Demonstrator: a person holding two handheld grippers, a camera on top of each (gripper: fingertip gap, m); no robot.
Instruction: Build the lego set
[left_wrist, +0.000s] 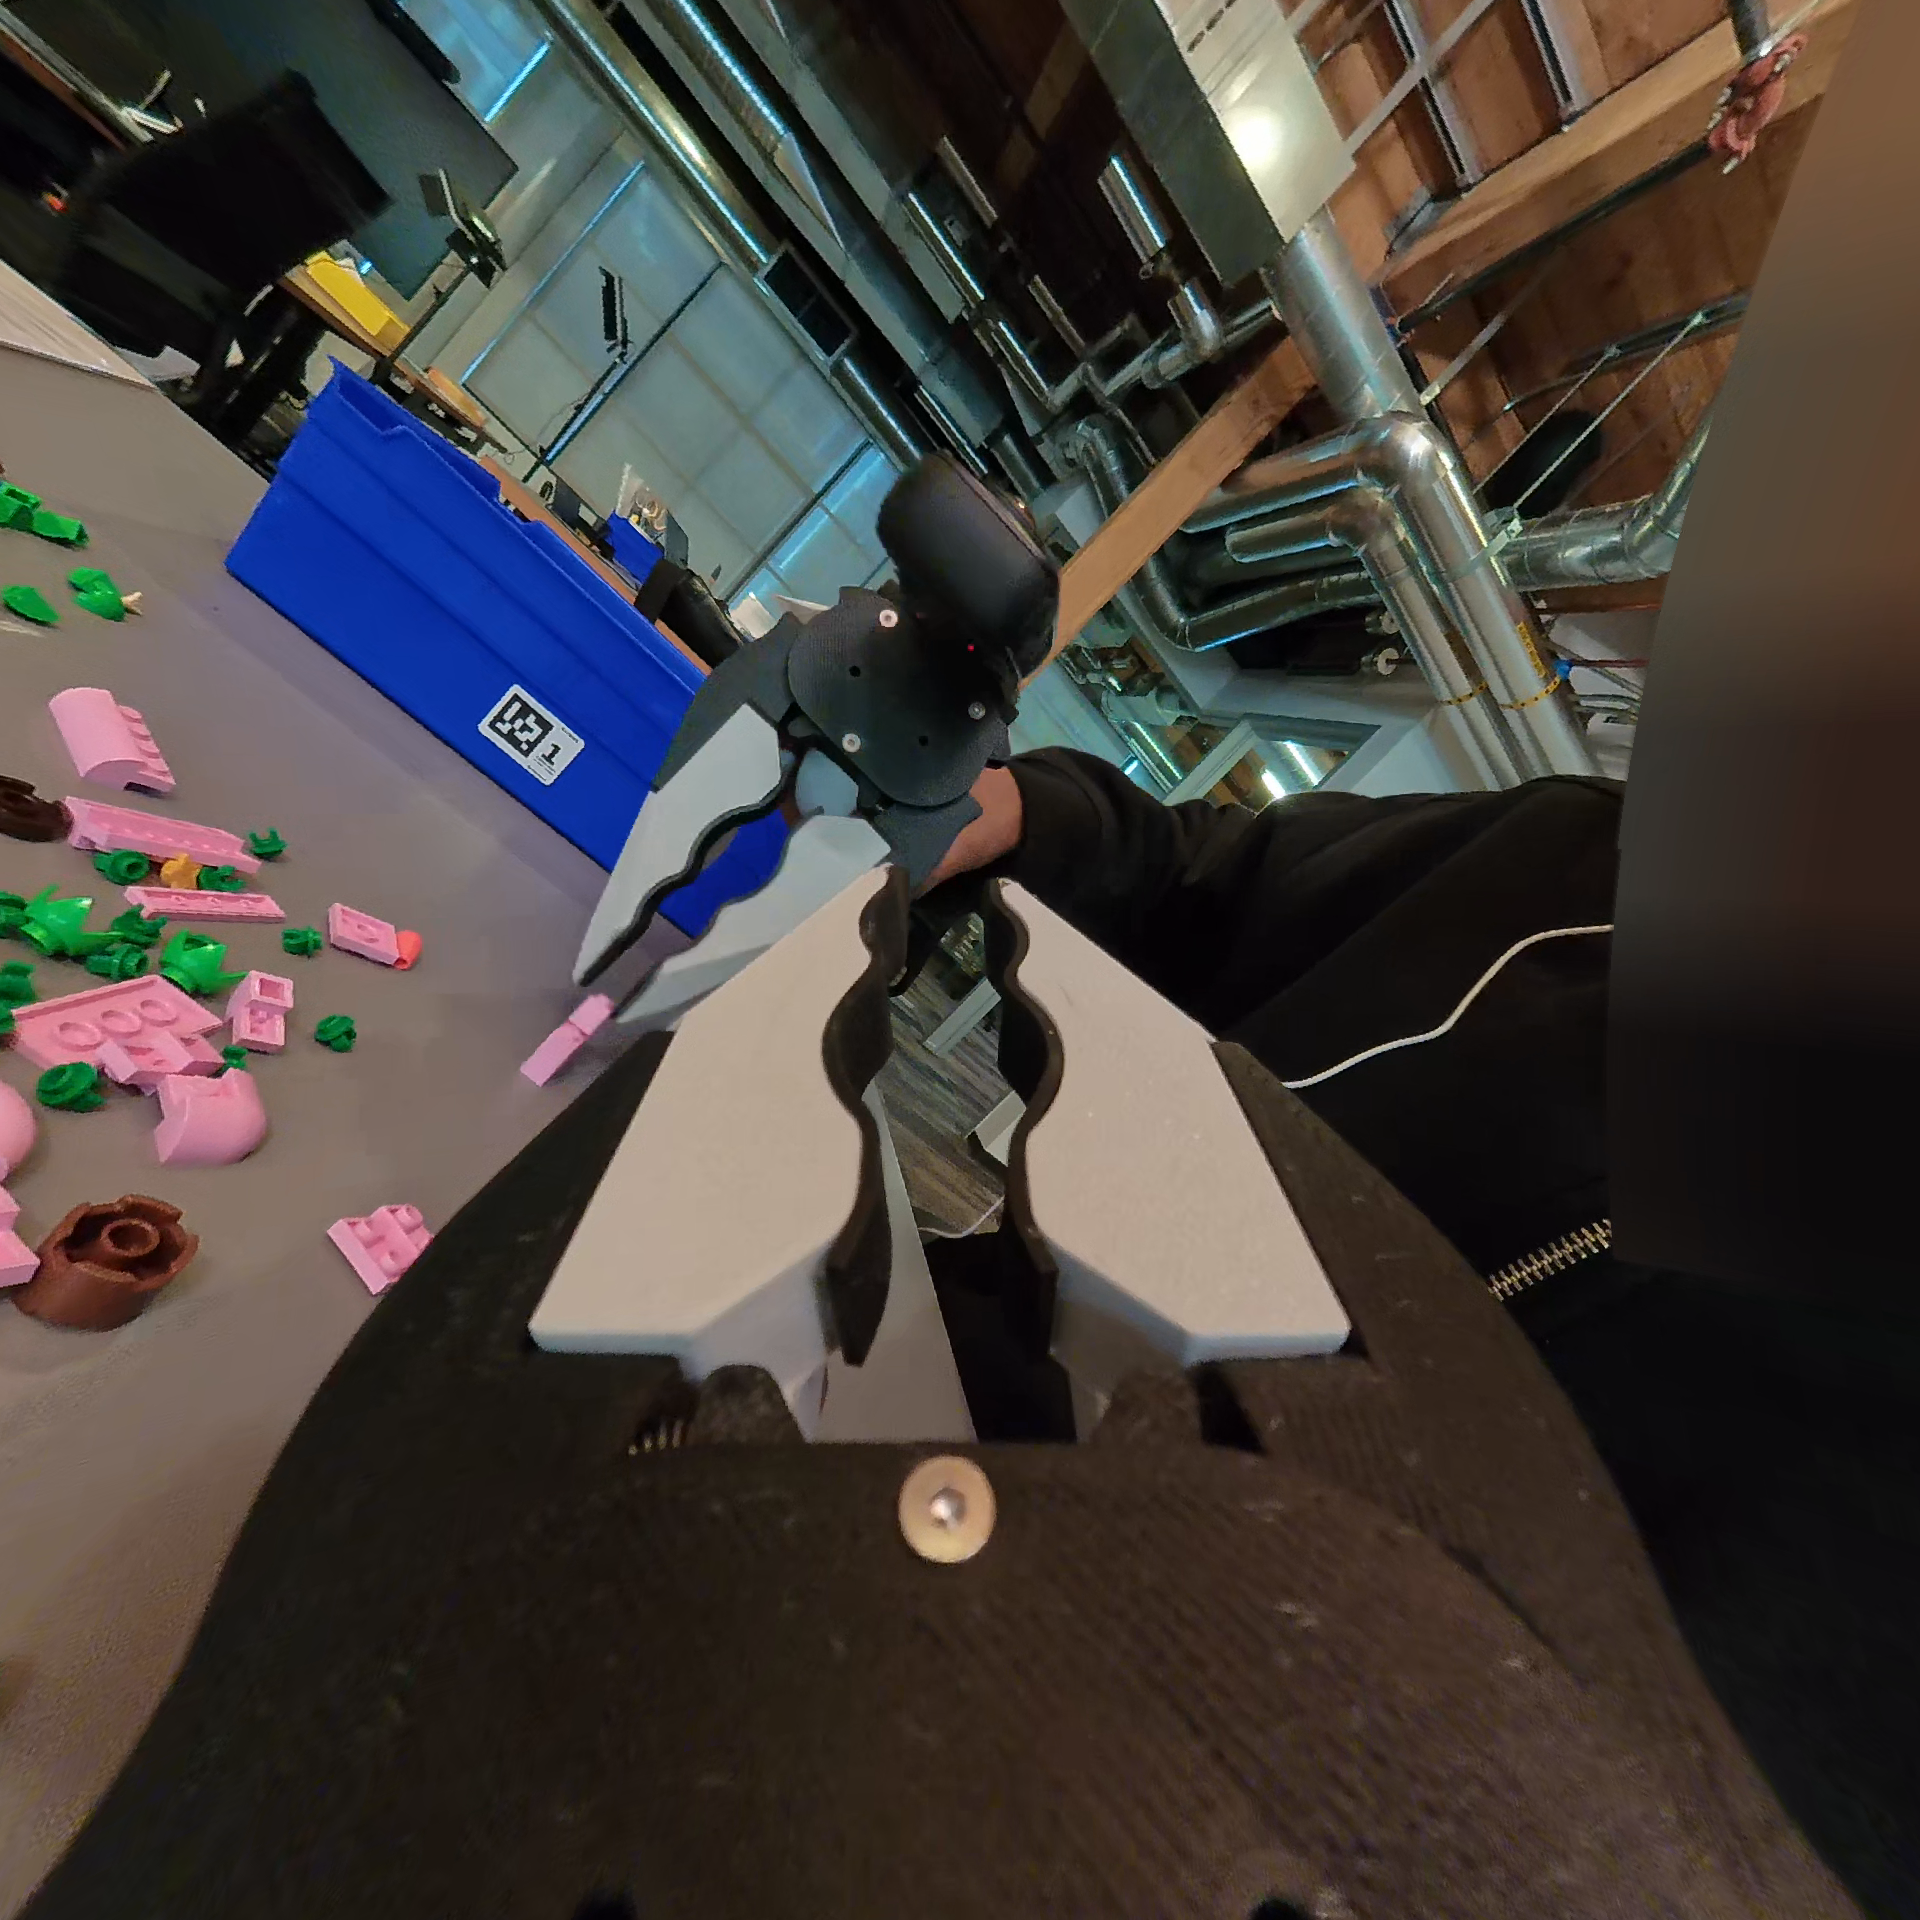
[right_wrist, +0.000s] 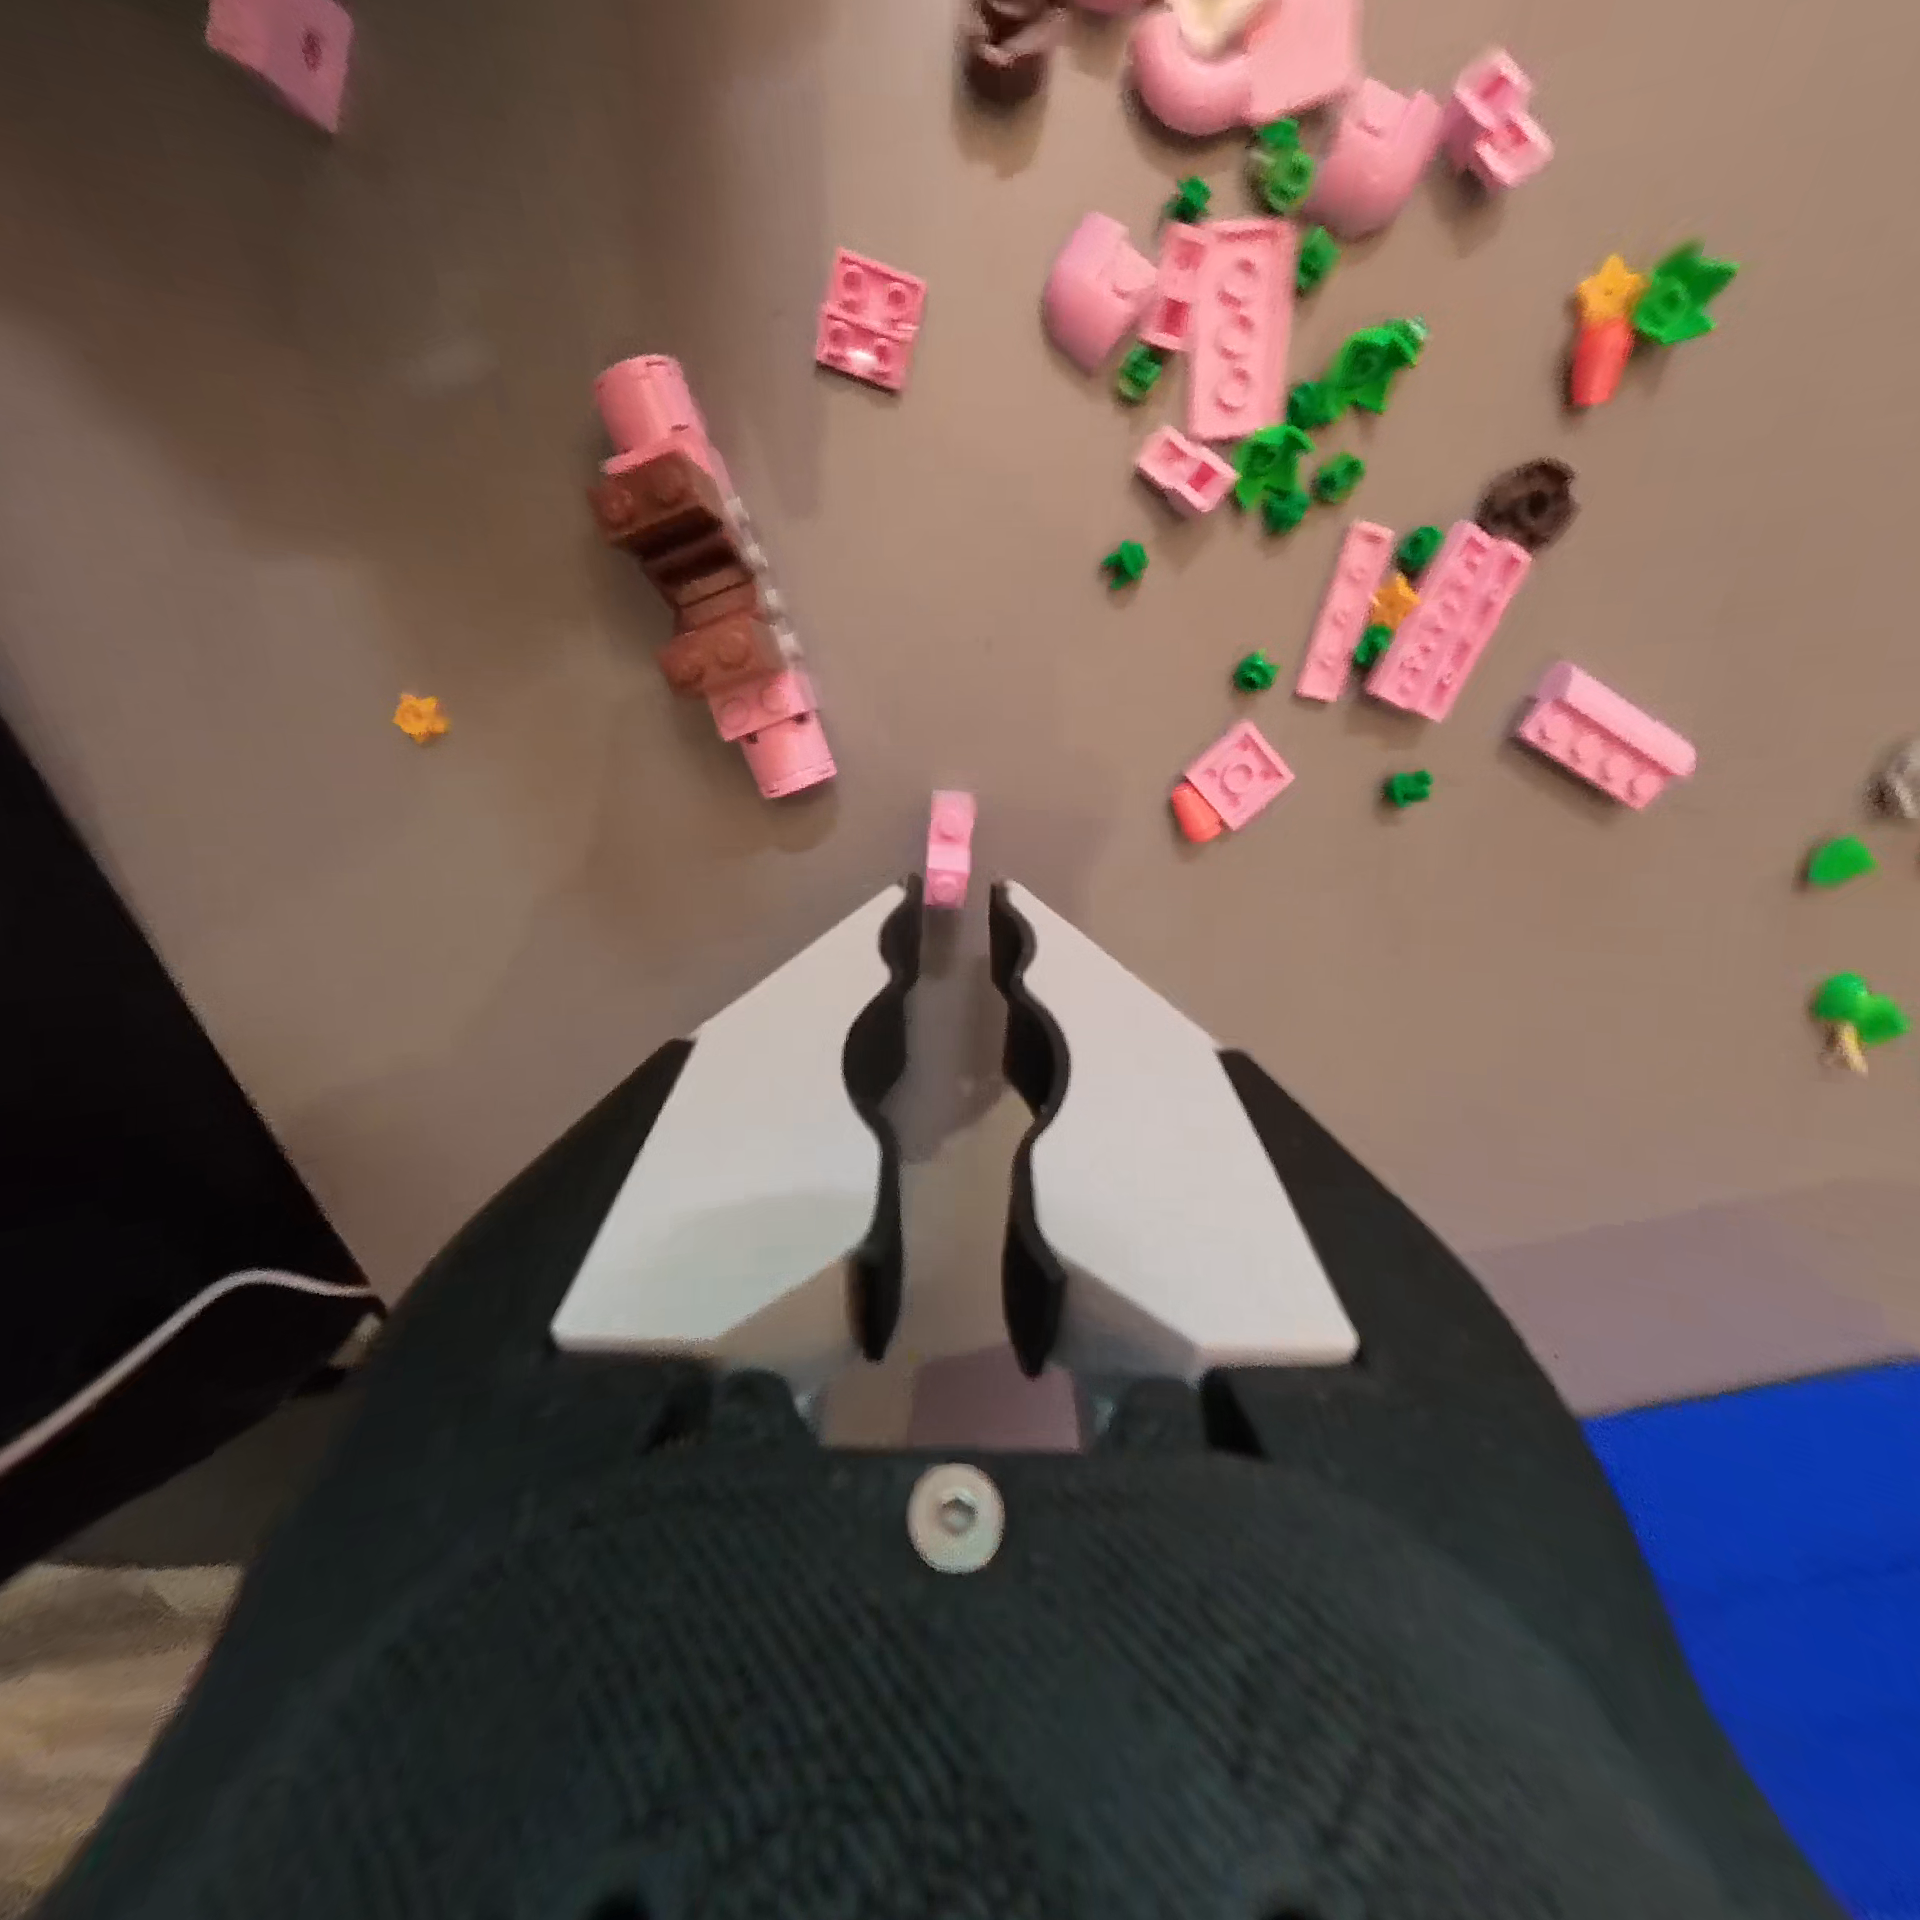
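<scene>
The right claw (right_wrist: 954, 894) pointed down at the grey surface (right_wrist: 416, 312), its jaws slightly parted around a small pink brick (right_wrist: 951, 850) at the tips; whether they actually pinched it could not be told. The left claw (left_wrist: 940, 904) was raised off the surface and aimed across at the right claw, its jaws a narrow gap apart with nothing between them.

A large blue bin (left_wrist: 457, 613) stood at the far side of the surface, a square black-and-white marker sticker (left_wrist: 530, 730) on its side. Just beyond the small pink brick, to its left, lay a partly built pink and brown assembly (right_wrist: 707, 582). To the right, loose pieces were scattered: long pink plates (right_wrist: 1444, 634), a pink 2x4 plate (right_wrist: 1242, 327), rounded pink bricks (right_wrist: 1091, 296), a pink 2x2 plate (right_wrist: 871, 309), brown round pieces (right_wrist: 1527, 499), small green leaf pieces (right_wrist: 1361, 364), and a tiny yellow star piece (right_wrist: 421, 717) well apart on the left.
</scene>
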